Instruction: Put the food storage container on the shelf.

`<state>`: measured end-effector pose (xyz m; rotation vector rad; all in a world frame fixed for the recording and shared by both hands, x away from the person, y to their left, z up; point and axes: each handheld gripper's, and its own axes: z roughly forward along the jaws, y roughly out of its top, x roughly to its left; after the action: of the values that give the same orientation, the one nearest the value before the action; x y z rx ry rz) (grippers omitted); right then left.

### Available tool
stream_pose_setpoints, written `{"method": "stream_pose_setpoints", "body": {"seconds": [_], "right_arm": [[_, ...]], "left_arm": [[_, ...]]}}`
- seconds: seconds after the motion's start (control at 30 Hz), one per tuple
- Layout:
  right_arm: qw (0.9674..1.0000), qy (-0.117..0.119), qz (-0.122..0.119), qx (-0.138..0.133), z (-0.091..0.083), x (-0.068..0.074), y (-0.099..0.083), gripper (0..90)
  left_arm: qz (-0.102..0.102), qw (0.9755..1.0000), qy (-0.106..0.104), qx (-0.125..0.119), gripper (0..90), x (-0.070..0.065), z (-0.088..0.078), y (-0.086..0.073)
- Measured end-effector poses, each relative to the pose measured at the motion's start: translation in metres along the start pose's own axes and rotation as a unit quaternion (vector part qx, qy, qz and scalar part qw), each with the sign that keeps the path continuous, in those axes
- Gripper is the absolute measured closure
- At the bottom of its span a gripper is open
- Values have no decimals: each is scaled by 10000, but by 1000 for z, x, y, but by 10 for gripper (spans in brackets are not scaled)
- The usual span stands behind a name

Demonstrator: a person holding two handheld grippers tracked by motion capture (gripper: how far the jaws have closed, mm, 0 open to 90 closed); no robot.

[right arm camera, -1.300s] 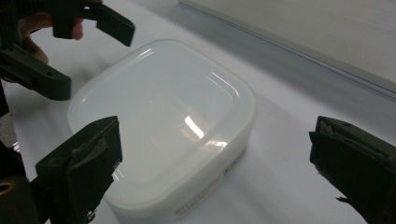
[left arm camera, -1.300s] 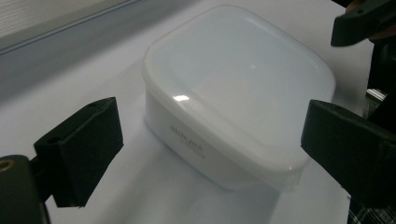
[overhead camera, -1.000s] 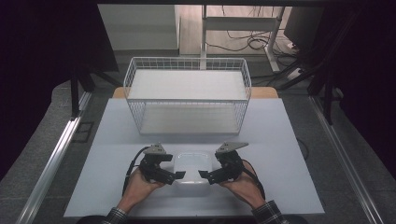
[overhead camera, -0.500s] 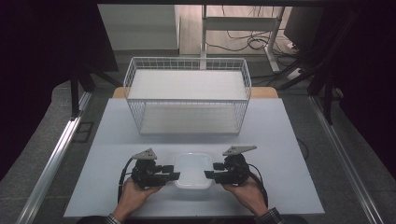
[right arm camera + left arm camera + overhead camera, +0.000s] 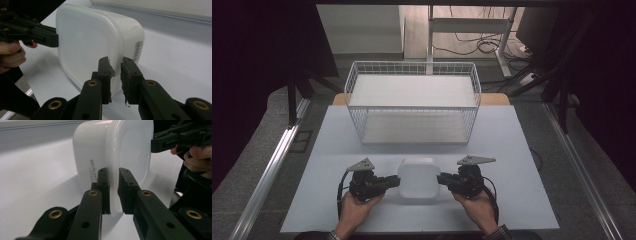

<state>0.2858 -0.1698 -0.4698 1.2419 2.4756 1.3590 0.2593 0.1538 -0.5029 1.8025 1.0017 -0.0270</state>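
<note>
A white plastic container [image 5: 417, 177] sits between my two grippers near the table's front edge. It is tipped so that one broad face looks up at the high view. My left gripper [image 5: 393, 182] pinches the thin rim on its left side, and in the left gripper view [image 5: 113, 178] the rim runs between the pads. My right gripper [image 5: 443, 180] pinches the opposite rim [image 5: 115, 68], its jaws having just been closing on it. The container [image 5: 95, 152] carries small printed text, and a barcode label shows on its wall [image 5: 85, 42].
A white wire basket [image 5: 412, 100] stands at the back middle of the white table [image 5: 512, 150]. Metal rails run along both sides of the table. Desk legs and cables lie on the floor behind it.
Both grippers' jaws have closed onto the container's rims. The container, lying flat and wide before, now looks tipped up and squarer. The hands have drawn slightly toward the front edge.
</note>
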Motion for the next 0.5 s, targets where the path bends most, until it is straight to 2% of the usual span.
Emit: {"method": "stream_pose_setpoints", "body": {"seconds": [0.17, 0.23, 0.3, 0.43, 0.5], "right_arm": [[9999, 34, 131, -38, 1, -2, -3, 776], [10000, -56, 38, -38, 1, 0, -2, 777], [9999, -57, 33, -103, 0, 0, 1, 778], [9996, -124, -88, -238, -5, 2, 9, 778], [9995, -143, -114, -274, -6, 2, 12, 778]], "left_arm": [[-6, 10000, 44, -43, 816, -2, 0, 1], [47, 9999, 111, -44, 816, -3, 0, 3], [63, 9999, 94, -89, 816, -3, -2, 7], [206, 9994, 235, -127, 814, -7, -3, 17], [208, 9993, 267, -153, 814, -7, -4, 21]]}}
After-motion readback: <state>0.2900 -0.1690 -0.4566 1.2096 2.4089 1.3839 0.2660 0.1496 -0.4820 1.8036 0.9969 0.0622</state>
